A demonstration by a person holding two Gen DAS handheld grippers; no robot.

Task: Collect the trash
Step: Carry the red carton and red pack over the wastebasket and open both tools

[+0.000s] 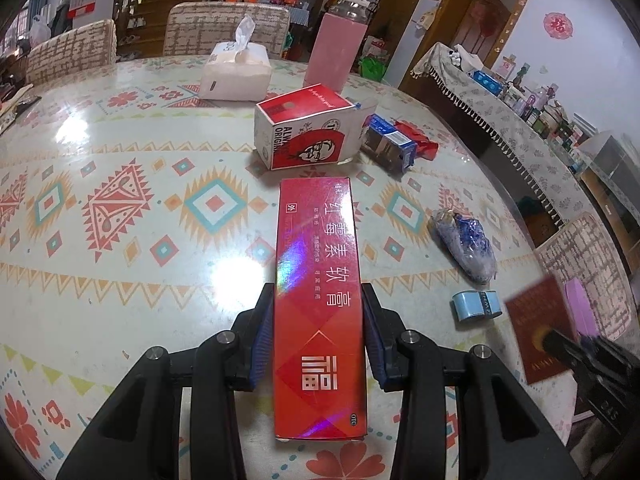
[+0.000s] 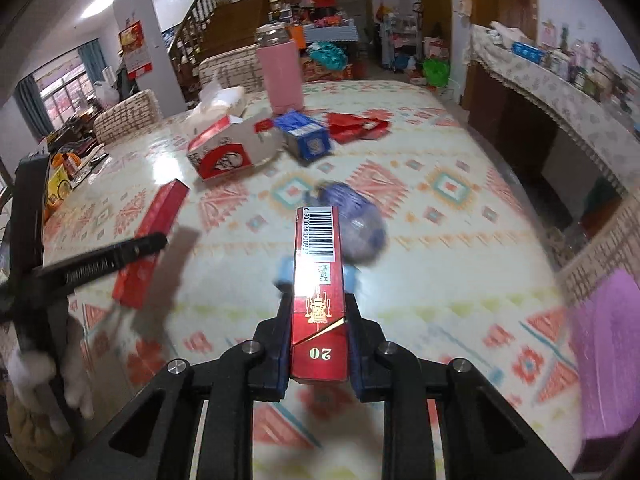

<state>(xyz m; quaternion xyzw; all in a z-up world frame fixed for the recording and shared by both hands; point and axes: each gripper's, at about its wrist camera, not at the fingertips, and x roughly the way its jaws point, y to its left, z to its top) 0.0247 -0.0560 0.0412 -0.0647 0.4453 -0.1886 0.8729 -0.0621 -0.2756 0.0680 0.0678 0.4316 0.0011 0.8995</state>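
Left gripper (image 1: 318, 320) clamps the red box (image 1: 320, 300) at lower centre; right gripper (image 2: 318, 344) clamps a cigarette pack (image 2: 318, 300). Beyond lie a blue wad (image 1: 464, 244) and KFC carton (image 1: 304, 132) on the table (image 1: 120, 160). Risk: both boxes overhang far, so either may pivot loose. No bin visible; right view blurred

A large table (image 1: 120, 168) under a glossy cloth with orange, red and teal geometric motifs fills the near ground, glare on its surface. At its far edge stand chairs (image 1: 224, 28) in cream woven covers. Beyond them a wooden staircase (image 2: 208, 12) climbs. On the right a long sideboard (image 1: 500, 120) with a fringed floral cloth runs along pale walls, past brown wooden doorways (image 1: 484, 20). Far left, a curtained window (image 2: 60, 88) lets in daylight.
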